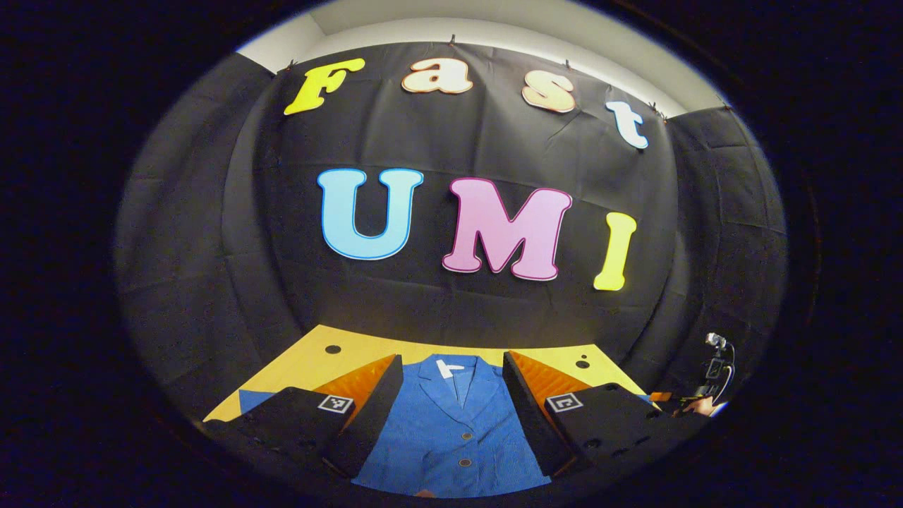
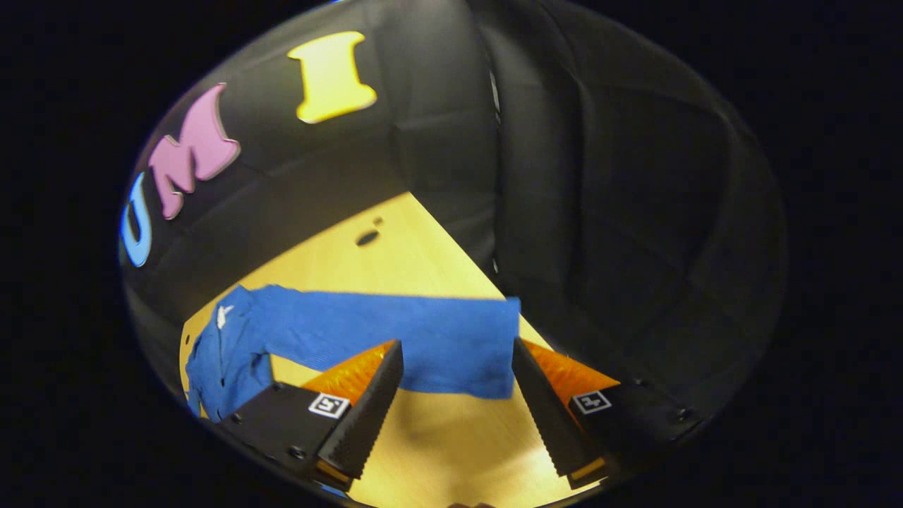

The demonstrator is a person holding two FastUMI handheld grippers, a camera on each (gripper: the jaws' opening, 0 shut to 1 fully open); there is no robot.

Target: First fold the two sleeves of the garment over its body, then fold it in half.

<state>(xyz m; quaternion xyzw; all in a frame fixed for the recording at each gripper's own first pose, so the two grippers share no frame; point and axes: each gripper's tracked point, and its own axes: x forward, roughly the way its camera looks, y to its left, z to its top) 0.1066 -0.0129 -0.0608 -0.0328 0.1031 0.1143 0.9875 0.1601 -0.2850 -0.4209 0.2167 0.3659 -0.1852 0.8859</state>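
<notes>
Underneath everything lies a yellow wooden bench (image 2: 423, 268), boxed in on its far and side edges by black cloth walls (image 2: 600, 212), with a strip of pale wall or ceiling above the cloth in the left gripper view. Three small dark holes mark the benchtop — two show near its far corners in the left gripper view, one beyond the sleeve in the right gripper view.

One blue jacket (image 1: 451, 423) lies flat on the bench, collar away from the left gripper (image 1: 451, 413), buttons running down its front. It sits straight ahead of that gripper, framed between the two black fingers, which are spread wide and hold nothing.

Off to the right of the left gripper, near the bench corner, a small dark device (image 1: 716, 367) stands; I cannot tell what it is.

The right gripper (image 2: 458, 409) is likewise spread and empty, hovering over bare wood. Just beyond its fingertips stretches the jacket's one outstretched sleeve (image 2: 395, 335), its cuff end ahead of the right-hand finger, the jacket body off to the left.
</notes>
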